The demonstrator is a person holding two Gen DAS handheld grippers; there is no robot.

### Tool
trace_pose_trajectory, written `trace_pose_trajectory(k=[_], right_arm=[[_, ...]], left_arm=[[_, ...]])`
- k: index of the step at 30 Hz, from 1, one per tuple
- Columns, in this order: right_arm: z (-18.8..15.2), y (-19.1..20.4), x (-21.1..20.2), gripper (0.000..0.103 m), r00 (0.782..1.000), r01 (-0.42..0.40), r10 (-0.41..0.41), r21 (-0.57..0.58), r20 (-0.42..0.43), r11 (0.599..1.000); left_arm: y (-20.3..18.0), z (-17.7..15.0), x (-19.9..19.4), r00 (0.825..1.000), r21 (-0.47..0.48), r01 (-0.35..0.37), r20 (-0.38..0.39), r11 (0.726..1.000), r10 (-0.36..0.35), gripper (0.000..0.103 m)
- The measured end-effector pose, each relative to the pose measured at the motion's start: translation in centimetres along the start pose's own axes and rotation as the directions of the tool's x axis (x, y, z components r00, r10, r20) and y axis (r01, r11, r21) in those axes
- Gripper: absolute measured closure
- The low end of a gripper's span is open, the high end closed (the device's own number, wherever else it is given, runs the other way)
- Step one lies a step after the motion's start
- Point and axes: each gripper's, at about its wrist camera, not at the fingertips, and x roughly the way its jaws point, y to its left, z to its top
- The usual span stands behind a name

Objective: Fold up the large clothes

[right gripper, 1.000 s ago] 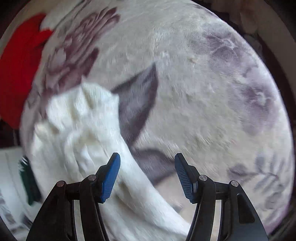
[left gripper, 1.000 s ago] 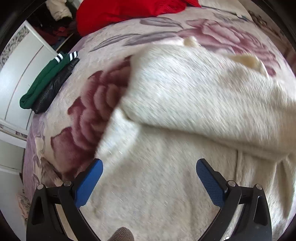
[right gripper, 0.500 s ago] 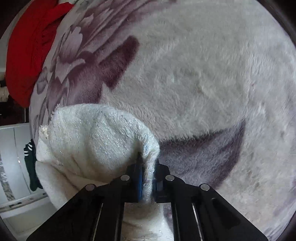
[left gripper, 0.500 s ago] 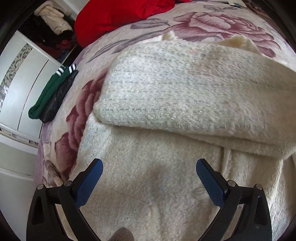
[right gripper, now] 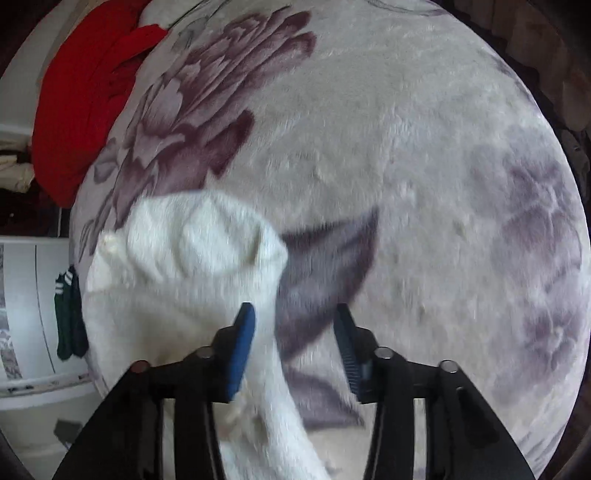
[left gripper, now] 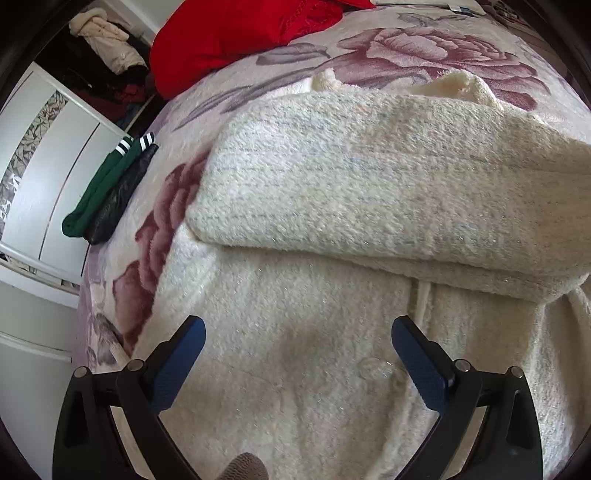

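A large cream fluffy garment (left gripper: 351, 206) lies on the floral bed blanket (left gripper: 424, 48), its upper part folded over the lower part. My left gripper (left gripper: 297, 354) is open and empty just above the garment's lower part. In the right wrist view the garment's right edge (right gripper: 192, 251) bunches up on the blanket (right gripper: 406, 147). My right gripper (right gripper: 293, 336) is open at that edge, with a strip of the cloth running loose between the jaws beside the left fingertip (right gripper: 242, 339).
A red garment (left gripper: 236, 33) lies at the far end of the bed, also in the right wrist view (right gripper: 85, 96). A green and black folded item (left gripper: 107, 192) sits at the bed's left edge beside a white wardrobe (left gripper: 44, 155).
My right gripper closed on the garment's edge half a second ago and has now opened, letting it go. The fold has settled over the lower part. The left gripper stayed open.
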Motion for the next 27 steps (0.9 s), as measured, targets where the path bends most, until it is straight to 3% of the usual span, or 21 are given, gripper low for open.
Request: trace_pose_trajectory(k=[3, 6, 7, 8, 10, 12, 13, 15, 16, 18, 19, 21, 22, 23, 27], right_arm=[[-4.8, -0.6, 1.9, 0.051, 0.989, -0.038, 0.033, -0.034, -0.144, 0.999], [-6.9, 0.3, 5.3, 0.051, 0.984, -0.039, 0.025, -0.077, -0.176, 0.996], [-6.9, 0.7, 6.3, 0.059, 0.986, -0.032, 0.017, -0.086, -0.169, 0.996], [-6.8, 1.1, 7.1, 0.088, 0.99, -0.022, 0.006, -0.109, -0.142, 0.994], [-6.5, 1.0, 7.3, 0.09, 0.997, 0.02, -0.027, -0.091, -0.072, 0.996], [-6.5, -0.5, 7.1, 0.092, 0.999, 0.031, -0.031, 0.002, -0.034, 1.0], [-6.6, -1.5, 6.6, 0.103, 0.999, 0.048, -0.048, 0.036, -0.01, 0.998], [-6.2, -4.2, 5.3, 0.103, 0.979, 0.187, -0.193, 0.093, 0.061, 0.978], [-5.8, -6.2, 5.0, 0.103, 0.983, 0.167, -0.176, 0.139, 0.053, 0.976], [-5.5, -9.8, 4.5, 0.103, 1.0, 0.0, 0.0, 0.261, -0.002, 0.965], [-5.6, -10.4, 3.6, 0.101, 1.0, -0.019, 0.022, 0.267, -0.006, 0.963], [-6.4, -9.6, 1.4, 0.084, 0.999, 0.042, -0.039, 0.184, -0.017, 0.982], [-6.8, -9.2, 0.4, 0.057, 0.998, 0.057, -0.054, 0.153, -0.018, 0.987], [-7.7, -8.9, -1.1, 0.041, 0.998, 0.062, -0.061, 0.132, -0.012, 0.989], [-13.1, -8.1, -5.5, 0.04, 0.999, 0.035, -0.036, 0.158, 0.004, 0.987]], left_arm=[[-1.0, -0.1, -0.5, 1.0, 0.018, -0.002, 0.003, 1.0, 0.002, 0.0], [-2.1, -0.2, -1.2, 1.0, 0.047, -0.009, 0.026, 0.999, 0.008, 0.0], [-2.4, -0.2, -1.3, 0.999, 0.056, -0.013, 0.034, 0.998, 0.011, 0.0], [-2.6, -0.2, -1.4, 0.999, 0.064, -0.016, 0.038, 0.998, 0.014, 0.0], [-3.0, -0.4, -1.6, 0.999, 0.073, -0.015, 0.041, 0.997, 0.012, 0.0], [-3.1, -0.6, -1.5, 0.999, 0.076, -0.013, 0.034, 0.997, 0.011, 0.0], [-3.1, -0.7, -1.4, 1.0, 0.075, -0.011, 0.029, 0.997, 0.008, 0.0], [-3.0, -0.8, -1.3, 1.0, 0.071, -0.011, 0.021, 0.997, 0.009, 0.0], [-2.9, -0.8, -1.3, 1.0, 0.068, -0.006, 0.017, 0.998, 0.005, 0.0], [-2.7, -1.0, -1.6, 1.0, 0.061, 0.006, 0.02, 0.998, -0.007, 0.0], [-2.5, -1.1, -1.8, 1.0, 0.061, 0.011, 0.024, 0.998, -0.012, 0.0], [-2.2, -1.3, -2.3, 0.999, 0.056, 0.036, 0.025, 0.998, -0.038, 0.0], [-1.9, -1.4, -2.7, 0.998, 0.051, 0.051, 0.027, 0.997, -0.052, 0.0], [-1.7, -1.5, -3.2, 0.997, 0.053, 0.064, 0.031, 0.997, -0.066, 0.0], [-0.1, -2.4, -5.1, 0.992, 0.074, 0.114, 0.054, 0.991, -0.118, 0.0]])
